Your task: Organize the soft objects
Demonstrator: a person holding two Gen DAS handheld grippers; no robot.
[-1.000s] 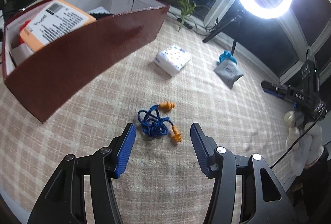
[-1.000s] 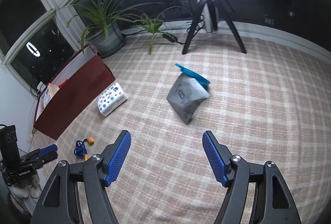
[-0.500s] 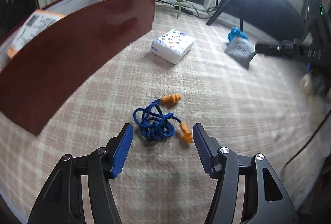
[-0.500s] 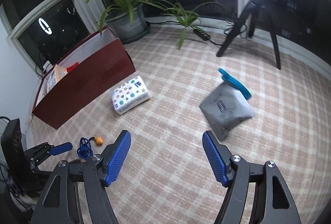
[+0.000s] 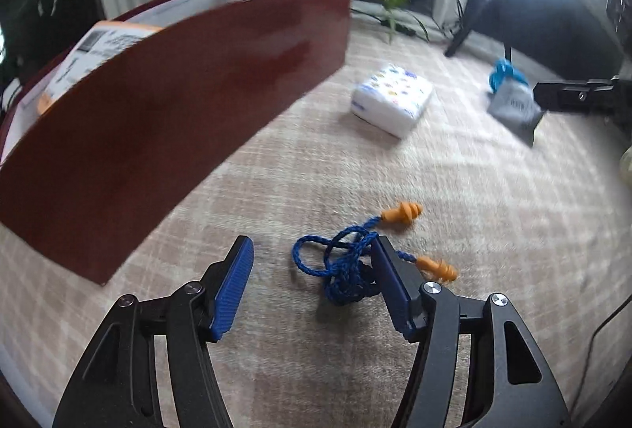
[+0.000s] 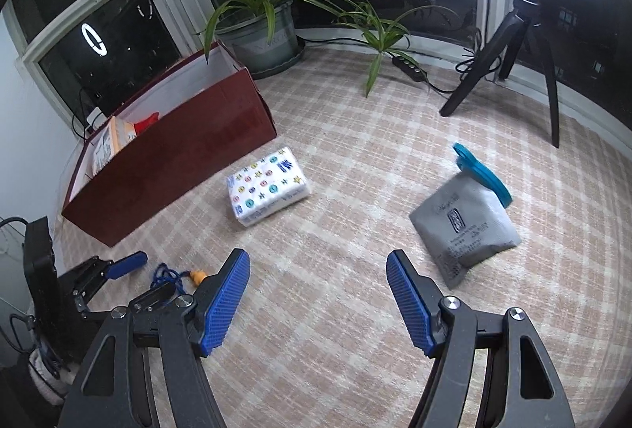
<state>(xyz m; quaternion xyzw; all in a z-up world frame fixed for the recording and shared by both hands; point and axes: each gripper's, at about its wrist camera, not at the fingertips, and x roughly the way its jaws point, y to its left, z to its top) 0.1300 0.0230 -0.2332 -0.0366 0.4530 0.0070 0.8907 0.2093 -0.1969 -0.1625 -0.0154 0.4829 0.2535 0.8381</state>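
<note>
Corded earplugs, a tangled blue cord with two orange plugs, lie on the checked cloth. My left gripper is open and low around the tangle; its right finger covers part of the cord. The earplugs also show in the right wrist view. A white tissue pack with coloured dots and a grey pouch on a blue ring lie further out. My right gripper is open and empty, above bare cloth between them. A dark red box stands left.
The red box holds an orange-edged packet. Potted plants, a power strip with cable and a ring-light tripod stand along the window. My left gripper shows at the lower left of the right wrist view.
My left gripper has come down and forward, so the earplug cord now sits between its fingers. My right gripper has swung left, toward the tissue pack.
</note>
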